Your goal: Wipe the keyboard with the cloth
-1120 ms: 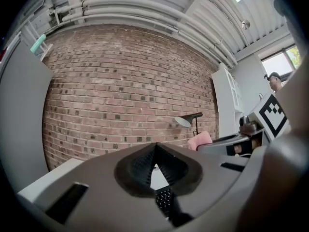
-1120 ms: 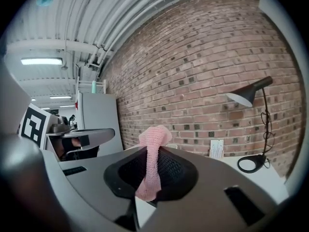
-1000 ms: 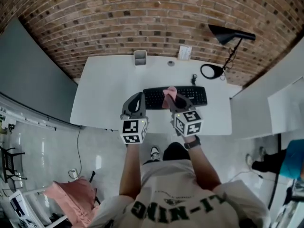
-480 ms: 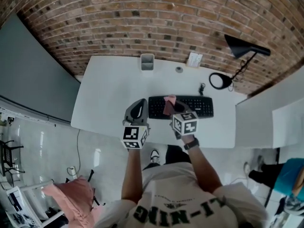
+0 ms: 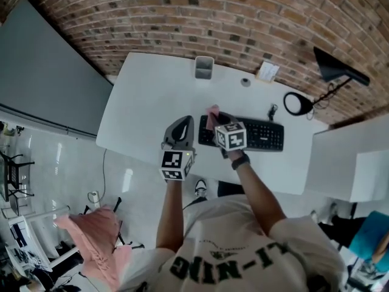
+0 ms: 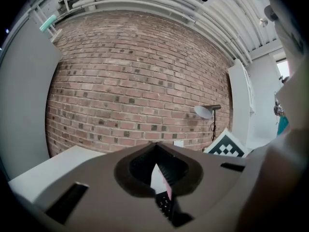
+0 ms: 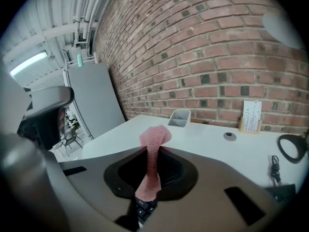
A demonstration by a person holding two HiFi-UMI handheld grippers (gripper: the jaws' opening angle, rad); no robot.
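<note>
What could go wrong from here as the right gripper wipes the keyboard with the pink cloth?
1. The right gripper pinches only a narrow strip of the cloth in its jaws, so the cloth may slip out when dragged over the keys.
2. The left gripper hangs to the left of the keyboard, not on it. With nothing steadying it, the keyboard may slide on the smooth white desk, perhaps toward the lamp base.

Knitted cloth (image 7: 153,144), matt plastic keyboard (image 5: 264,135)

Brick wall (image 5: 182,17), white desk (image 5: 152,102), black lamp (image 5: 333,64), glossy floor (image 5: 61,157)
</note>
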